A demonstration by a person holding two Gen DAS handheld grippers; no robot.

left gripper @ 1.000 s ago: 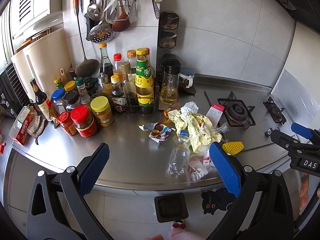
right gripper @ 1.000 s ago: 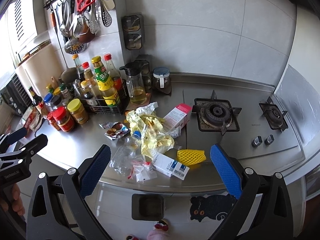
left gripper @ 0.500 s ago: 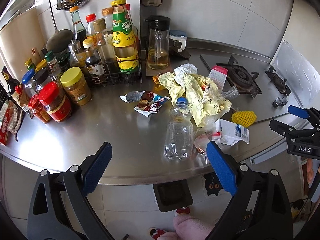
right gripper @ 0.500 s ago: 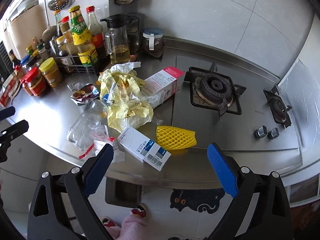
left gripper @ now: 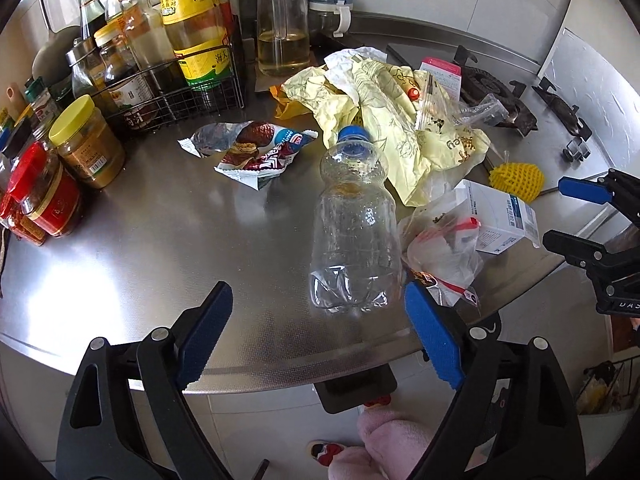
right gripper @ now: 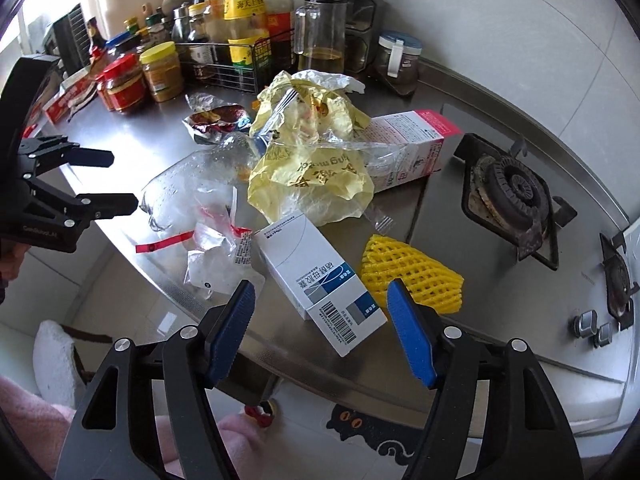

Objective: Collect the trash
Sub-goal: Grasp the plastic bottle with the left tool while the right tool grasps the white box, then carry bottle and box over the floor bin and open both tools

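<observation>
Trash lies heaped near the counter's front edge, so with both tongs open and just narrowing, I line my left gripper [left gripper: 316, 338] up on the bottle [left gripper: 354, 224] and my right gripper [right gripper: 320, 330] squarely astride the white box [right gripper: 316, 276].

The steel desk [left gripper: 168, 240] carries a loose heap of litter around a clear plastic bottle [left gripper: 354, 232] lying on its side. Behind the bottle lies a crumpled yellow bag [left gripper: 404, 128]; toward the jars from it, a snack wrapper [left gripper: 256, 152]. On the bottle's stove side sit a clear bag [left gripper: 444, 252], a white-and-blue carton [right gripper: 320, 276] and a yellow foam net [right gripper: 408, 276].
</observation>
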